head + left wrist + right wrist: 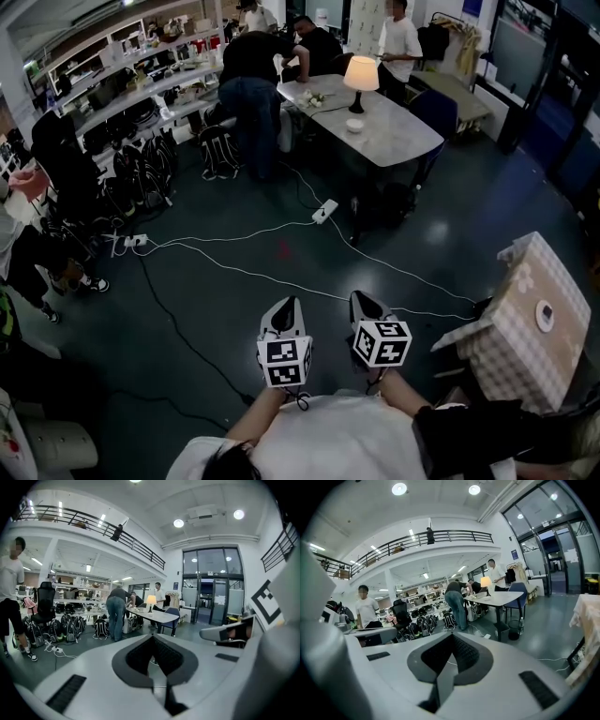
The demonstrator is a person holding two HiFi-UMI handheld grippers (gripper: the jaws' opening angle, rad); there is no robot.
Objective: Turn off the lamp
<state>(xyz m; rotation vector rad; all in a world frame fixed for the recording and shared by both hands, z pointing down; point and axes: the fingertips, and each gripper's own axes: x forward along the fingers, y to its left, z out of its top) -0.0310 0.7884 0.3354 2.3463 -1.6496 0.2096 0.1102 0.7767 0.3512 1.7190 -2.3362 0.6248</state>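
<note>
Far across the room, on the white table [412, 141], stands the table lamp [361, 80], shade glowing, i.e. not yet switched off. A small white dish [354, 125] sits just in front of its base.

Foreground, head view: left gripper [285, 305] and right gripper [362, 300] side by side ahead of the wearer, both aimed toward the table. Each gripper view shows its jaws pressed together w/ nothing between them, so both tongs are closed and empty.

Step in hand (judged): the approach, since the lamp is well apart from either gripper. To do it well, keep the lamp centred ahead and step over the white cables [234, 239] and power strip [325, 211] on the dark floor. Come in at the table side away from the person [246, 80] bending over it.

Switch position can't be made out from here. Look for it on base or cord once near, then press w/ one closed tip, steadying the base w/ the other if it slides.
</note>
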